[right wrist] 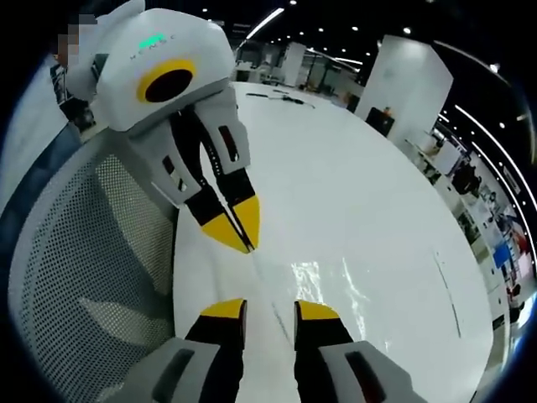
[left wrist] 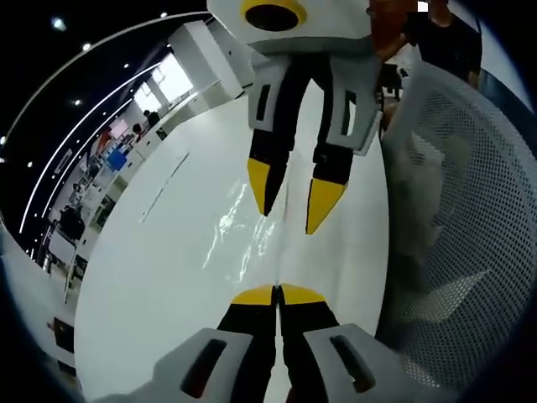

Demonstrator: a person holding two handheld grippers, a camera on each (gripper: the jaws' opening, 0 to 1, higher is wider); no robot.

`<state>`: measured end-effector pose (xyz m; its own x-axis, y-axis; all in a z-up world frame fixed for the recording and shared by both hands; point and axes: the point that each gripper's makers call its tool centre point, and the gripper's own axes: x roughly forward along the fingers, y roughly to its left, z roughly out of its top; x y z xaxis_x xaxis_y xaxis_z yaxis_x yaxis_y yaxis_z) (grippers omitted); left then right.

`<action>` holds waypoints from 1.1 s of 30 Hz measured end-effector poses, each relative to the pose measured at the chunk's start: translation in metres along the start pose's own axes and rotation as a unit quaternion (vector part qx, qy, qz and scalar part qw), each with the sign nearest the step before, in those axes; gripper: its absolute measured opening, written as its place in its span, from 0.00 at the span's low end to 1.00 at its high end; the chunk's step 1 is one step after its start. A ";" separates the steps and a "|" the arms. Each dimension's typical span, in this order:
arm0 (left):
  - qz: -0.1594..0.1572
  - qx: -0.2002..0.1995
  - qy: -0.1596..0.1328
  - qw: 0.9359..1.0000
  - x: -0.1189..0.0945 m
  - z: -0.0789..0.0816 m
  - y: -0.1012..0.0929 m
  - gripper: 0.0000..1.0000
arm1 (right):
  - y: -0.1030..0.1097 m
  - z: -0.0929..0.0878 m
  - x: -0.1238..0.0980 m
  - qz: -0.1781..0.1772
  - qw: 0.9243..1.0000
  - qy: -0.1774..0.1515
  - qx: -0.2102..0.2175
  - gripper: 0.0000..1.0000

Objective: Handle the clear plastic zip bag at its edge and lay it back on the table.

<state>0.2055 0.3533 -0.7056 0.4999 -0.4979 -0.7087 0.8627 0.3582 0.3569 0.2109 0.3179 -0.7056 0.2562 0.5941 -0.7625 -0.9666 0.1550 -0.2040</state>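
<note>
L gripper (left wrist: 277, 294): yellow tips pressed together, pinching near edge of the clear zip bag (left wrist: 252, 231), which lies flat and glossy on the white table (left wrist: 151, 285). R gripper (right wrist: 270, 309): jaws parted w/ a narrow gap, over the bag's opposite edge, nothing gripped. Grippers face each other across the bag. Grey mesh chair (right wrist: 92, 260) just beside the table edge.

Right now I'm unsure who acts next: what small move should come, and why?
Probably close the right tongs on the near edge of the clear bag: they stand open over it, the bag lies flat on the white table, and the left tongs are shut beside it.
</note>
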 end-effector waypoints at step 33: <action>-0.009 0.010 -0.002 1.000 -0.004 0.004 -0.008 0.00 | 0.019 0.018 0.008 0.031 0.998 -0.007 -0.053 0.04</action>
<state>0.1968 0.3489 -0.7032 0.4848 -0.5078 -0.7121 0.8728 0.3327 0.3570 0.1948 0.3403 -0.7046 0.1950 0.6115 -0.7669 -0.9746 0.0328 -0.2216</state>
